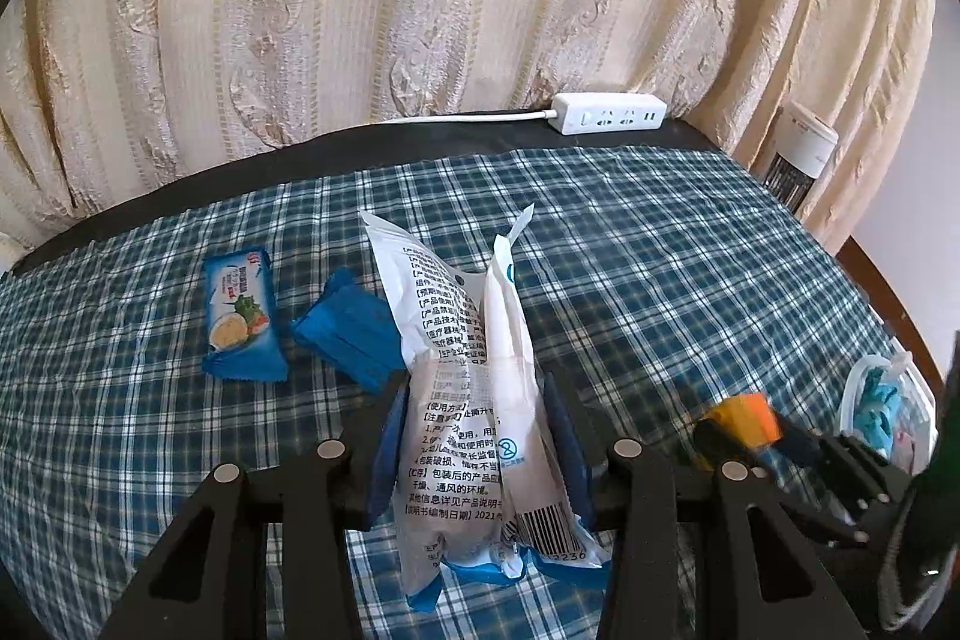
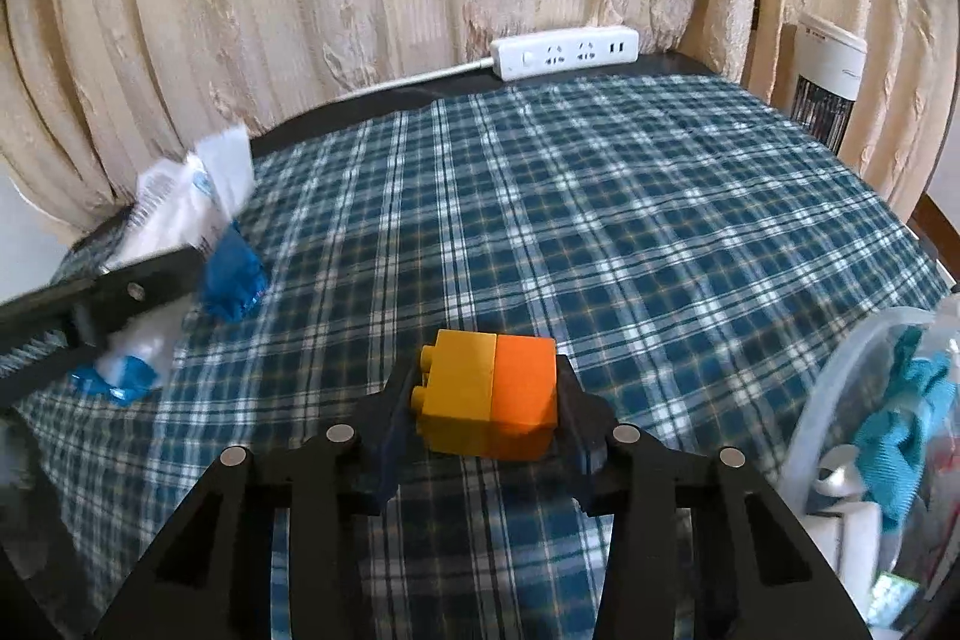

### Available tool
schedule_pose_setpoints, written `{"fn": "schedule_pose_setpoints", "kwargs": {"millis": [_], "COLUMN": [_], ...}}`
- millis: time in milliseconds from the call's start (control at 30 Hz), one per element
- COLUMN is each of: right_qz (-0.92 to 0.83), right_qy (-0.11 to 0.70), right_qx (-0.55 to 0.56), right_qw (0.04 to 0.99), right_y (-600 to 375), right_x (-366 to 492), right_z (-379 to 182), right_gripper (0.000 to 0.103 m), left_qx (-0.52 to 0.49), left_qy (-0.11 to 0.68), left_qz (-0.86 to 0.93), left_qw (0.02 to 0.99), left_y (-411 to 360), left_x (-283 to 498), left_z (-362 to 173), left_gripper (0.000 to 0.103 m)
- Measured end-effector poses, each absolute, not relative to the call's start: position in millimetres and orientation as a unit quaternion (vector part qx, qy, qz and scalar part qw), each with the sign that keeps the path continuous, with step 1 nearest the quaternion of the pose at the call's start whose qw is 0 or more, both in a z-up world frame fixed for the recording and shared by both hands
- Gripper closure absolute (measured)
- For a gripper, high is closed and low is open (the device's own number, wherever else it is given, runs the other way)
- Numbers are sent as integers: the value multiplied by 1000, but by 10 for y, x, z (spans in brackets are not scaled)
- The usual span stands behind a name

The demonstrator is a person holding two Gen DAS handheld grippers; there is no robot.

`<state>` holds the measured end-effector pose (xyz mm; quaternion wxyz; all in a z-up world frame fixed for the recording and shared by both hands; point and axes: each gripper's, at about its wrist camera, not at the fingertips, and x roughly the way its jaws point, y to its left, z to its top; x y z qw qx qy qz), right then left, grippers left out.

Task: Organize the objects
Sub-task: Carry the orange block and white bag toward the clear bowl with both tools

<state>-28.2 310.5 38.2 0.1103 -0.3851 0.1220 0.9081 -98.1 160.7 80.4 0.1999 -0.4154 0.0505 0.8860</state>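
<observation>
Lying across the dark worktop (image 1: pixel 420 142): blue-and-white plaid cloth (image 2: pixel 600 196). Squeezing the white printed plastic pouch with blue edging (image 1: pixel 474 436) upright, above the cloth: left gripper (image 1: pixel 474 451), fingers closed against its sides. Clamping the yellow-and-orange plastic building block (image 2: pixel 489 394) above the cloth: right gripper (image 2: pixel 483 400). Resting flat to the left: blue snack packet (image 1: pixel 240 316), blue folded wrapper (image 1: pixel 351 328).

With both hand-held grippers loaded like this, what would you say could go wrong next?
1. The white mask packet is pinched at its crumpled middle by the left hand-held gripper; the slick film might slip.
2. The joined yellow and orange blocks in the right hand-held gripper might split at their seam.
3. Both grippers are close together and might collide.
</observation>
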Motion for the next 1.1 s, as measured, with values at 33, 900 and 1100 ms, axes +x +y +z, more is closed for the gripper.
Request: {"fn": "schedule_pose_setpoints", "kwargs": {"millis": [33, 900, 1100], "right_qz": [909, 923, 919], "right_qy": [123, 152, 149], "right_qx": [-382, -324, -311], "right_qw": [109, 144, 192], "right_y": [3113, 3368, 3640], "right_x": [-256, 428, 816], "right_z": [409, 847, 978], "right_gripper": [59, 59, 59], "left_qx": [-416, -412, -406], "left_qy": [51, 57, 65], "left_qz": [886, 883, 883], "left_qw": [200, 217, 229], "left_y": [1615, 1687, 1758], "left_x": [-978, -869, -780], "left_z": [801, 836, 865], "left_gripper": [56, 56, 56]}}
